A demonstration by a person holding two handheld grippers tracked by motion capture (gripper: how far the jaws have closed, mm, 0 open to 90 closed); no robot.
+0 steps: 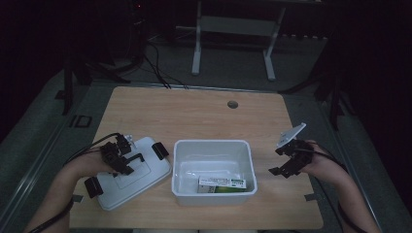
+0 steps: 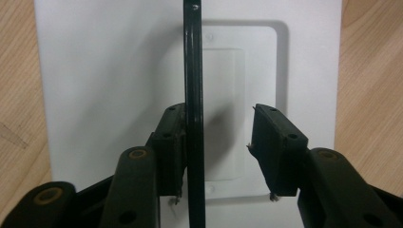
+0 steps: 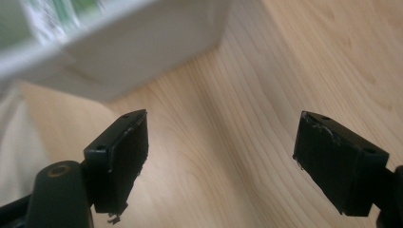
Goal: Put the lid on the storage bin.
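Dim flooring and dark stands surround a pale wooden counter with a small round hole near its far edge. Largest on it is a white bin, sitting near the front edge at about the middle; a green and white box lies flat against its near wall. Just left of the bin, and apart from it, a white lid lies flat and slightly turned, with black clips at its ends and a thin black handle standing up from its recessed centre.

On the lid rests the left gripper. In the left gripper view its jaws straddle the handle: one pad lies against the bar, the other stands clear of it, so the bar is not yet pinched.

Right of the bin, well apart from the lid, the right gripper hovers over bare wood with its jaws spread wide and nothing between them; the bin's corner shows at the upper left of its own view.
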